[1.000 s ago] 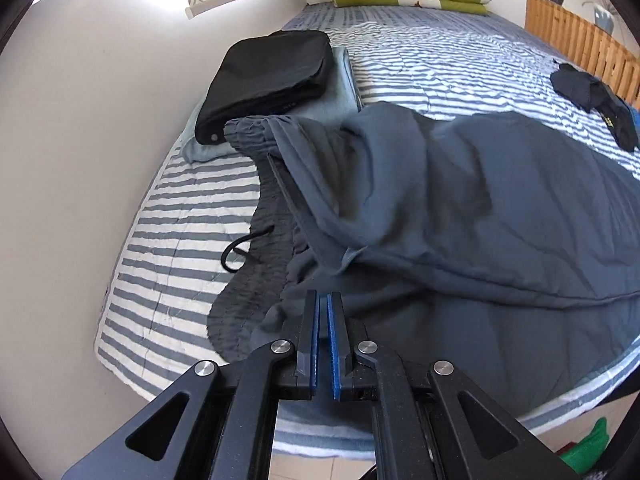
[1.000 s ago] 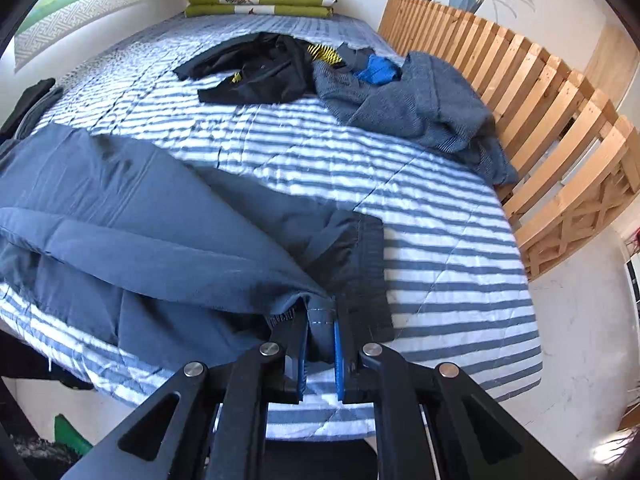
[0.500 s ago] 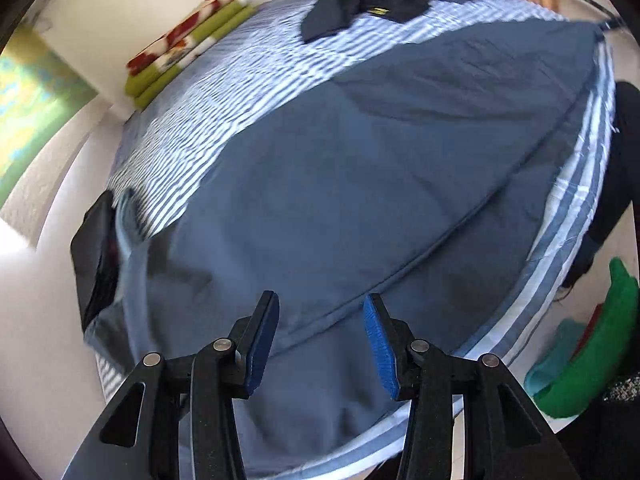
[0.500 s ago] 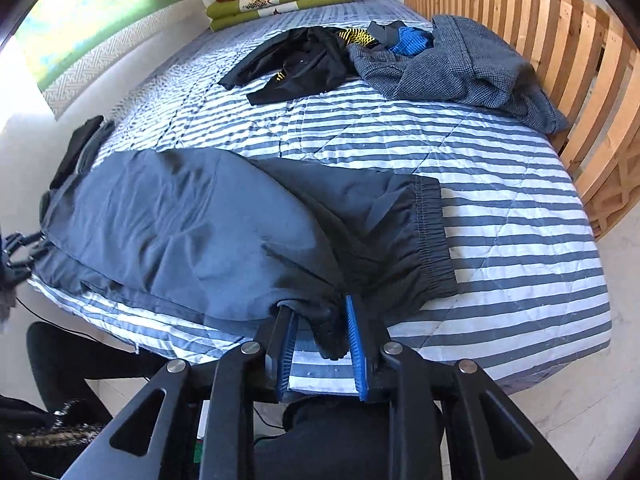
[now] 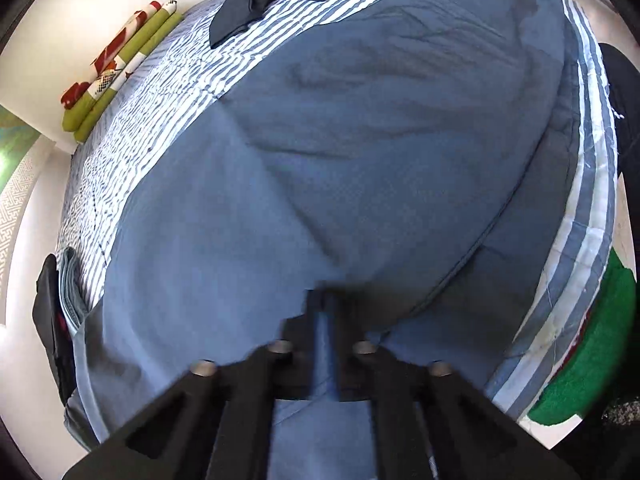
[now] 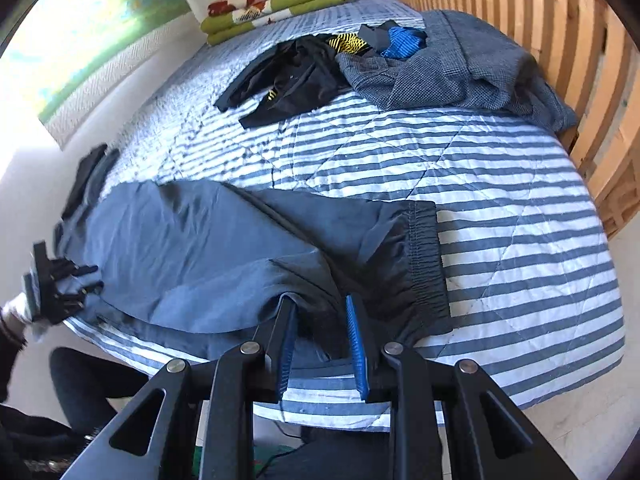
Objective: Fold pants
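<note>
Blue-grey pants point(image 6: 208, 256) lie flat across the near edge of the bed point(image 6: 500, 280), striped blue/white cover; legs run twd the left side of the right-wrist view, elastic waistband at the right end. Right tongs point(image 6: 322, 328) sit low at the near edge by the waistband, jaws partly apart w/ dark cloth bunched between the blue pads; jaws have just been closing a bit, but can't say the pads press the fabric. Left tongs point(image 5: 326, 312) are blurred in their own view, jaws together, having just opened and snapped closed again; they sit right on the pants cloth, but whether a fold is pinched between them can't be told. Only the right-wrist view shows the left tongs point(image 6: 80, 280) from outside, at the far leg end, w/ a gloved hand point(image 6: 20, 312) behind them. That view also shows the wooden slat rail point(image 6: 560, 60), a grey garment point(image 6: 460, 68) and black clothes point(image 6: 288, 80) further up the bed, folded blankets point(image 6: 276, 0) at the head. Only the left-wrist view shows a green item point(image 5: 584, 360) on the floor beside the bed, plus a dark folded stack point(image 5: 52, 336) at the bed's left edge.
</note>
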The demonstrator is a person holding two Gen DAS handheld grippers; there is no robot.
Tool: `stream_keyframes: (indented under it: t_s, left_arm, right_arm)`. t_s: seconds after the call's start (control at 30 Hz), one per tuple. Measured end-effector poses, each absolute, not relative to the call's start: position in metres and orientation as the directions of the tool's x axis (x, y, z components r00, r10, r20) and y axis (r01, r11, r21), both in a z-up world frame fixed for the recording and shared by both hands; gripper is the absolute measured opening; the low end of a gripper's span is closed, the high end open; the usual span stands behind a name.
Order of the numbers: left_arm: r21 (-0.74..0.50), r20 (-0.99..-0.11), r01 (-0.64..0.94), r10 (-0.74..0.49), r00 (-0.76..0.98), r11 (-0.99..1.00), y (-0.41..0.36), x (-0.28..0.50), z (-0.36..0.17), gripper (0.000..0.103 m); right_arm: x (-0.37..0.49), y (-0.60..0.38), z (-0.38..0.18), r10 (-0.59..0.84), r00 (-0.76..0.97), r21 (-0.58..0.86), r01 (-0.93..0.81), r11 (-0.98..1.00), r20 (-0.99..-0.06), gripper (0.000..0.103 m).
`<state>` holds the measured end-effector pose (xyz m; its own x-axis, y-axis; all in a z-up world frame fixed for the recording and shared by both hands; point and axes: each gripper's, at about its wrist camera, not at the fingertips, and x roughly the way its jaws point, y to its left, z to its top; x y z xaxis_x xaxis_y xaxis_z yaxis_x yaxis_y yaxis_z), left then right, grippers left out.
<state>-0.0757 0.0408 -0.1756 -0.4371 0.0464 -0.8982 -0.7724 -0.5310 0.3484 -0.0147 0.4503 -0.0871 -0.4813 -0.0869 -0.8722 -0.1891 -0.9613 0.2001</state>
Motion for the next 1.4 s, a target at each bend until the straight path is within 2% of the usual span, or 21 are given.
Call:
stream_keyframes:
  t_s: [0.03, 0.17, 0.37, 0.43, 0.47, 0.53, 0.57, 0.67, 0.77, 0.83, 0.87, 0.9, 0.97, 1.13, 1.2, 1.37, 1.4]
  left_arm:
    - [0.352, -0.894, -0.766, 0.05, -0.446, -0.539, 0.043, -0.078, -0.176, 0.0]
    - [0.348, -0.885, -0.735, 0.055, -0.462, -0.582, 0.04, -0.086, -0.164, 0.0]
    - [0.318, -0.888, -0.728, 0.078, -0.453, -0.608, 0.028, -0.077, -0.148, 0.0]
    - [0.313, -0.894, -0.738, 0.076, -0.441, -0.598, 0.027, -0.069, -0.153, 0.0]
    - [0.305, -0.901, -0.745, 0.074, -0.428, -0.593, 0.026, -0.064, -0.157, 0.0]
    - [0.303, -0.906, -0.753, 0.067, -0.417, -0.584, 0.026, -0.057, -0.164, 0.0]
    - [0.304, -0.908, -0.756, 0.064, -0.414, -0.579, 0.026, -0.056, -0.167, 0.0]
    - [0.299, -0.904, -0.754, 0.079, -0.419, -0.585, 0.027, -0.049, -0.164, 0.0]
    - [0.299, -0.893, -0.741, 0.098, -0.44, -0.601, 0.028, -0.053, -0.154, 0.003]
    - [0.32, -0.883, -0.739, 0.097, -0.46, -0.593, 0.032, -0.057, -0.151, 0.004]
    - [0.337, -0.878, -0.737, 0.087, -0.47, -0.586, 0.034, -0.058, -0.152, 0.01]
    - [0.357, -0.872, -0.733, 0.075, -0.484, -0.579, 0.037, -0.06, -0.153, 0.021]
    - [0.37, -0.869, -0.731, 0.063, -0.49, -0.574, 0.038, -0.064, -0.156, 0.034]
    - [0.361, -0.865, -0.697, 0.056, -0.498, -0.62, 0.026, -0.069, -0.152, 0.035]
    - [0.356, -0.868, -0.697, 0.056, -0.494, -0.622, 0.021, -0.069, -0.153, 0.04]
    - [0.374, -0.868, -0.704, 0.04, -0.495, -0.603, 0.009, -0.065, -0.155, 0.043]
    - [0.38, -0.864, -0.706, 0.042, -0.501, -0.598, 0.009, -0.064, -0.156, 0.046]
  right_arm:
    - [-0.019, 0.444, -0.089, -0.039, -0.469, 0.137, -0.176, -0.975, -0.882, 0.009]
    - [-0.045, 0.433, -0.067, 0.099, -0.518, -0.034, -0.133, -0.991, -0.85, 0.008]
    - [-0.048, 0.41, 0.014, 0.219, -0.745, -0.225, -0.095, -0.97, -0.631, 0.008]
    - [-0.039, 0.407, 0.0, 0.202, -0.711, -0.239, -0.049, -0.97, -0.673, 0.009]
    - [-0.037, 0.409, -0.017, 0.184, -0.663, -0.231, -0.017, -0.973, -0.726, 0.01]
    - [-0.03, 0.418, -0.064, 0.176, -0.517, -0.211, 0.009, -0.977, -0.837, 0.02]
    - [-0.024, 0.424, -0.086, 0.181, -0.447, -0.205, 0.006, -0.979, -0.876, 0.022]
    - [-0.001, 0.444, -0.117, 0.168, -0.351, -0.159, -0.053, -0.986, -0.921, 0.022]
    - [0.02, 0.469, -0.104, 0.024, -0.394, 0.029, -0.128, -0.991, -0.919, 0.027]
    - [0.025, 0.482, -0.094, -0.066, -0.457, 0.166, -0.182, -0.969, -0.887, 0.036]
    - [0.022, 0.486, -0.092, -0.092, -0.471, 0.214, -0.211, -0.954, -0.877, 0.036]
    - [0.016, 0.491, -0.093, -0.104, -0.474, 0.244, -0.244, -0.938, -0.874, 0.036]
    - [-0.001, 0.495, -0.1, -0.106, -0.468, 0.272, -0.304, -0.913, -0.877, 0.036]
    - [-0.044, 0.49, -0.133, -0.151, -0.387, 0.297, -0.351, -0.888, -0.91, 0.036]
    - [-0.048, 0.484, -0.141, -0.176, -0.364, 0.31, -0.352, -0.883, -0.914, 0.036]
    - [-0.028, 0.474, -0.133, -0.213, -0.387, 0.364, -0.372, -0.854, -0.897, 0.036]
    - [-0.021, 0.472, -0.129, -0.225, -0.393, 0.38, -0.38, -0.843, -0.892, 0.036]
